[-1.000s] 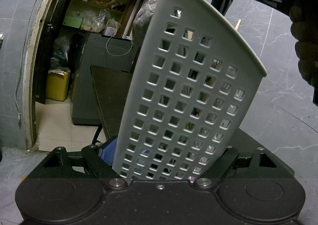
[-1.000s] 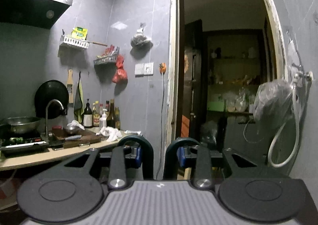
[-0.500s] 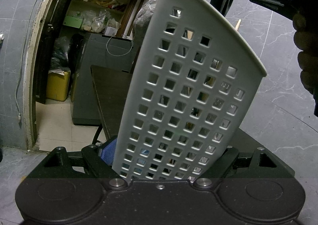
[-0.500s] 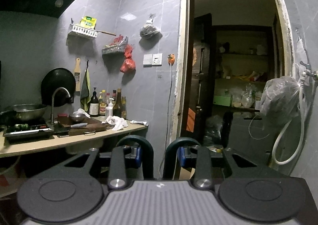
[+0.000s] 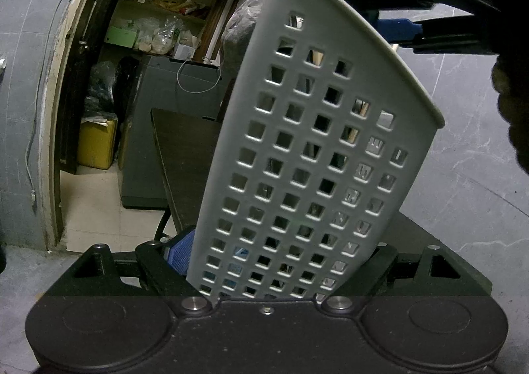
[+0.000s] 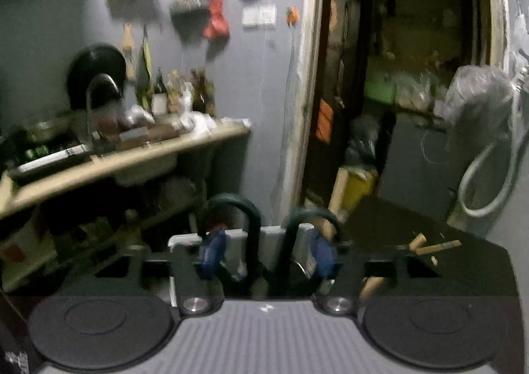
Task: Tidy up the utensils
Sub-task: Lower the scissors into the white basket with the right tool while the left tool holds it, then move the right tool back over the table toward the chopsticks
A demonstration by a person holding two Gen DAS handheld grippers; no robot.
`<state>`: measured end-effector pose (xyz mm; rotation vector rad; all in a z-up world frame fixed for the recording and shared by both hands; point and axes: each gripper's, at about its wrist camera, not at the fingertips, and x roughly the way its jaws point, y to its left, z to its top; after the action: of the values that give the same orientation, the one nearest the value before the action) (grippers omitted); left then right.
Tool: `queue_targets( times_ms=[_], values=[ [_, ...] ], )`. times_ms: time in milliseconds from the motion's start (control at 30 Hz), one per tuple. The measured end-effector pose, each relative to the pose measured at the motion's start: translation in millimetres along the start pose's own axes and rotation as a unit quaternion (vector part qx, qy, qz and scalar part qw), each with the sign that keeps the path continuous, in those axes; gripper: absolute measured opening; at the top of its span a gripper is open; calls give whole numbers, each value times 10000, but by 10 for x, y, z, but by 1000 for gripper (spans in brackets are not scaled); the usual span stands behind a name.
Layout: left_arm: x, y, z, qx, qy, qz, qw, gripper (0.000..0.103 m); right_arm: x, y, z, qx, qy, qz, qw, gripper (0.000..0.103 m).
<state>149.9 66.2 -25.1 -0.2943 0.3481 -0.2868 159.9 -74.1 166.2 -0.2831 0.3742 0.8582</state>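
Left gripper (image 5: pixel 264 261) clamped on the lower part of a white perforated utensil holder (image 5: pixel 317 142), a blue pad showing against its left side; the holder stands tilted, leaning to the right in the left wrist view and filling the centre of it. Through its square holes, pale wooden sticks and some metal pieces, too broken up by the grid to identify. Behind the holder, a dark table (image 5: pixel 185 156), then a doorway with storeroom shelves (image 5: pixel 165 10) and a yellow container (image 5: pixel 97 142) on the floor. Above the holder's rim, upper right of that view, the right gripper (image 5: pixel 426 10) comes in dark and blurred, blue pad visible. Right wrist view is motion-blurred: right gripper (image 6: pixel 269 245) with jaws apart, just been opening, no object pinched between the pads; directly beyond the fingers, a white rim that appears to be the holder (image 6: pixel 238 238), shiny metal showing inside it. To the right on the dark table (image 6: pixel 463 261), a few wooden pieces (image 6: pixel 433 246) lie loose. Farther off left, a kitchen counter (image 6: pixel 125 159) with tap (image 6: pixel 101 93), bottles and a pan; hose (image 6: pixel 489 175) hanging at far right beside the doorway
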Motion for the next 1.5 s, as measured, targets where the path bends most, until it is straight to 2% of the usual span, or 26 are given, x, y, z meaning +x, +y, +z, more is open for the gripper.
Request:
queue_targets(
  times_ms=[167, 300, 400, 633, 667, 733, 767, 933, 1133, 1333, 1500],
  values=[
    [-9, -4, 2, 2, -6, 13, 10000, 88, -84, 43, 21, -111, 310, 4, 9995, 65],
    [-18, -5, 7, -1, 2, 20, 10000, 88, -104, 101, -36, -124, 265, -18, 9996, 65],
    [-25, -9, 11, 4, 0, 32, 10000, 88, -152, 73, -51, 198, 275, 23, 9994, 65],
    [-22, -55, 22, 14, 18, 97, 10000, 88, -172, -33, 42, 738, 722, -99, 9946, 67],
    [-19, -64, 24, 14, 24, 109, 9999, 88, -124, -62, 73, 774, 818, -101, 9936, 75],
    [-29, -65, 27, 20, 29, 112, 9999, 88, -38, -109, 125, 966, 965, 165, 9905, 93],
    [-28, -63, 29, 15, 29, 104, 9999, 88, -34, -125, 130, 1086, 988, 214, 9889, 94],
    [-32, -65, 34, -6, 23, 110, 9999, 88, -219, -193, -4, 1275, 713, 383, 9885, 103],
    [-37, -86, 36, -17, 23, 132, 9999, 87, -425, -425, -56, 1811, 516, 657, 9799, 103],
    [-41, -77, 31, -70, 15, 115, 9999, 87, -723, -583, -356, 1986, -209, 388, 9791, 103],
    [-40, -112, 42, -44, 32, 191, 9998, 87, -900, -795, -903, 2521, -742, -65, 9648, 103]
  ],
)
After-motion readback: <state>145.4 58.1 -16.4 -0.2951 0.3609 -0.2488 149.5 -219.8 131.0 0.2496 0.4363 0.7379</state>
